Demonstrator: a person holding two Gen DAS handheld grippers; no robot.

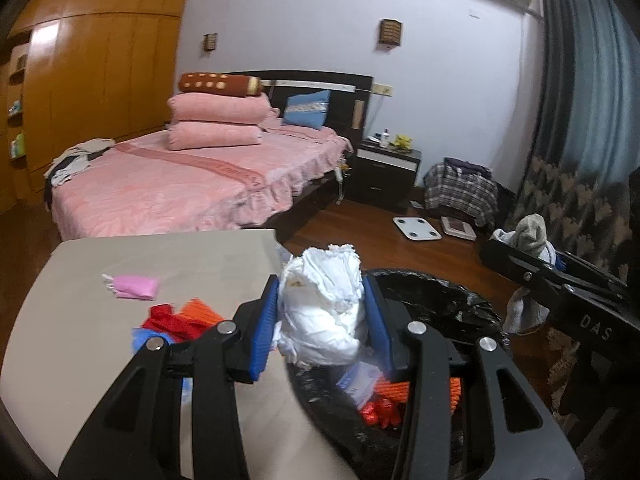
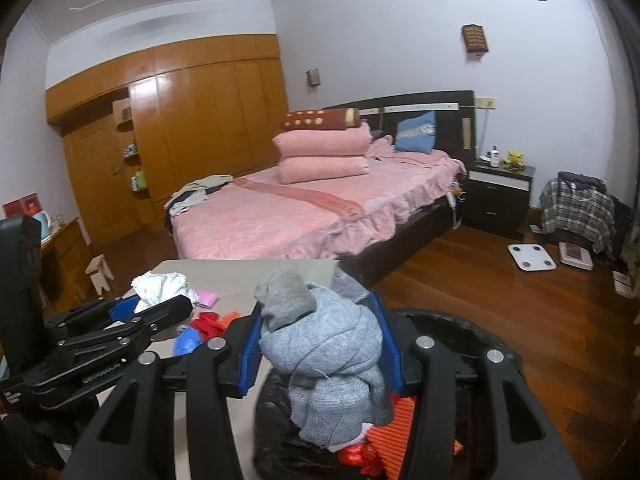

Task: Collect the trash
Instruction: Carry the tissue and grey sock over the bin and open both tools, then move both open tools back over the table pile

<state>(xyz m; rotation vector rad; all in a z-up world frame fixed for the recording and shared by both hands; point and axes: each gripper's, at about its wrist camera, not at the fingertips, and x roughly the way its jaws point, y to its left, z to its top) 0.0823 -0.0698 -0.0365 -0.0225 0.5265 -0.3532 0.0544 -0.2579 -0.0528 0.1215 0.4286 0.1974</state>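
My left gripper (image 1: 322,316) is shut on a crumpled white paper wad (image 1: 324,312), held over the near rim of a black-lined trash bin (image 1: 440,300). Orange and red scraps (image 1: 388,404) lie inside the bin. My right gripper (image 2: 320,344) is shut on a bundle of grey cloth (image 2: 320,344) above the same bin (image 2: 460,332). In the left wrist view the right gripper (image 1: 560,276) shows at the right with its grey cloth (image 1: 530,236). The right wrist view shows the left gripper (image 2: 132,312) at the left with its white wad (image 2: 160,286).
A beige table (image 1: 120,248) beside the bin carries a pink packet (image 1: 134,286) and red, orange and blue scraps (image 1: 176,320). Behind stand a pink bed (image 1: 180,184), a dark nightstand (image 1: 384,172), white scales (image 1: 416,228) on the wood floor and a chair with a plaid shirt (image 1: 460,192).
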